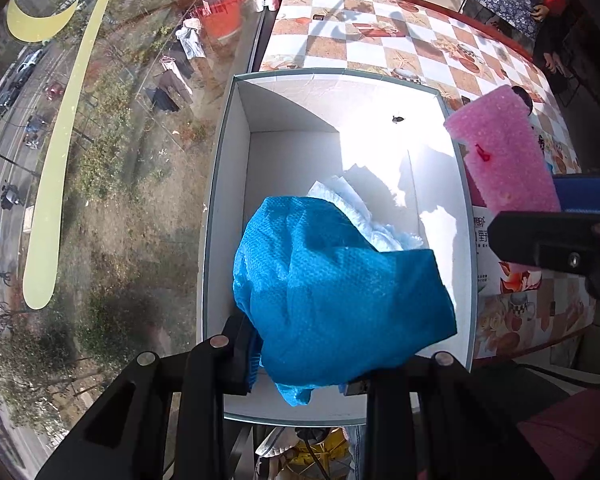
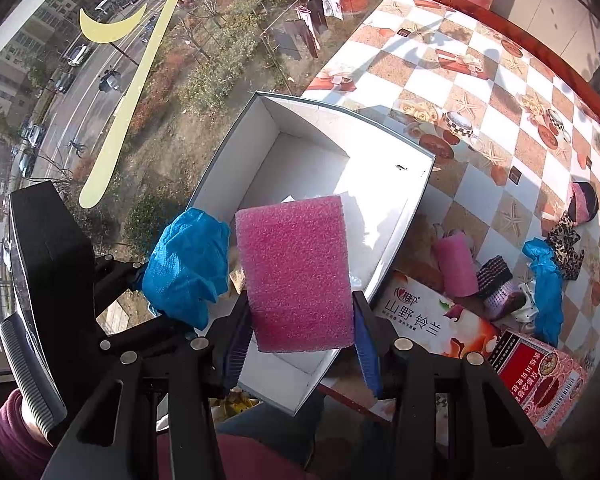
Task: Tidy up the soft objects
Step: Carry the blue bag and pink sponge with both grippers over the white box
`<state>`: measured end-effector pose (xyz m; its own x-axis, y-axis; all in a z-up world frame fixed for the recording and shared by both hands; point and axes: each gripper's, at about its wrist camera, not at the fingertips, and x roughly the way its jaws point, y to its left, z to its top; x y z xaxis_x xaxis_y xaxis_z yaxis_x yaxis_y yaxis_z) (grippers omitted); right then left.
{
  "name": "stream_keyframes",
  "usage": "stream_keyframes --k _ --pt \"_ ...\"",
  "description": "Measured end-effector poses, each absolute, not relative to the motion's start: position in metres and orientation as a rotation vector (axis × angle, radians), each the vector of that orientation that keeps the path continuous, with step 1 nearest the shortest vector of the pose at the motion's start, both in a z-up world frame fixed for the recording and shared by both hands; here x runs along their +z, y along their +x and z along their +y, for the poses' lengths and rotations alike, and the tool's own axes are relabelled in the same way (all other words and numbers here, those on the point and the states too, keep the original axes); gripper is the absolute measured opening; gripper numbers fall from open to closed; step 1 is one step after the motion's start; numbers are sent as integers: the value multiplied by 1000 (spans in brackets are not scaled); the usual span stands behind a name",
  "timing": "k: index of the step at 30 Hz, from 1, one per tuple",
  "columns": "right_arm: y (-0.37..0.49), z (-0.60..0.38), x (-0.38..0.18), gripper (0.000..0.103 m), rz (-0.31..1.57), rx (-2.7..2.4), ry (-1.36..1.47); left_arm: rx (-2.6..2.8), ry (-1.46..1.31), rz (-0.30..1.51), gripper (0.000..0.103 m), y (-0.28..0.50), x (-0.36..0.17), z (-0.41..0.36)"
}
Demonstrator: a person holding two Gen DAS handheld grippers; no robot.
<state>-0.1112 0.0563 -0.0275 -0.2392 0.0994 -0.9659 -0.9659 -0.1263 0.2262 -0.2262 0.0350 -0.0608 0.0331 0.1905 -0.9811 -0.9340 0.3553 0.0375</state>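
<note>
A white open box [image 1: 236,168] [image 2: 236,148] stands at the table's window edge. My left gripper [image 1: 300,364] is shut on a blue crumpled cloth [image 1: 340,284] that hangs over the box's near end; the same cloth [image 2: 188,260] shows at the left of the right wrist view. A white crumpled cloth [image 1: 356,200] lies on the box floor behind it. My right gripper [image 2: 304,332] is shut on a pink foam block [image 2: 296,268], held above the box's near part. In the left wrist view the block [image 1: 500,152] is at the box's right rim.
Several soft items lie on the checkered table [image 2: 480,92] right of the box: a pink foam roll [image 2: 456,264], a blue cloth [image 2: 548,292], leopard and dark fabrics [image 2: 568,240]. Printed cartons [image 2: 540,380] lie beside the box. A window [image 1: 100,160] borders the left.
</note>
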Motion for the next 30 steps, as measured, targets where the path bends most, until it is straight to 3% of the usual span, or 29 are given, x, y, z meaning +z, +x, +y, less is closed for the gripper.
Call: stream_keyframes --k 30 --pt "-118 71 -40 48 1236 1497 -1143 1001 -826 1247 31 -223 -75 39"
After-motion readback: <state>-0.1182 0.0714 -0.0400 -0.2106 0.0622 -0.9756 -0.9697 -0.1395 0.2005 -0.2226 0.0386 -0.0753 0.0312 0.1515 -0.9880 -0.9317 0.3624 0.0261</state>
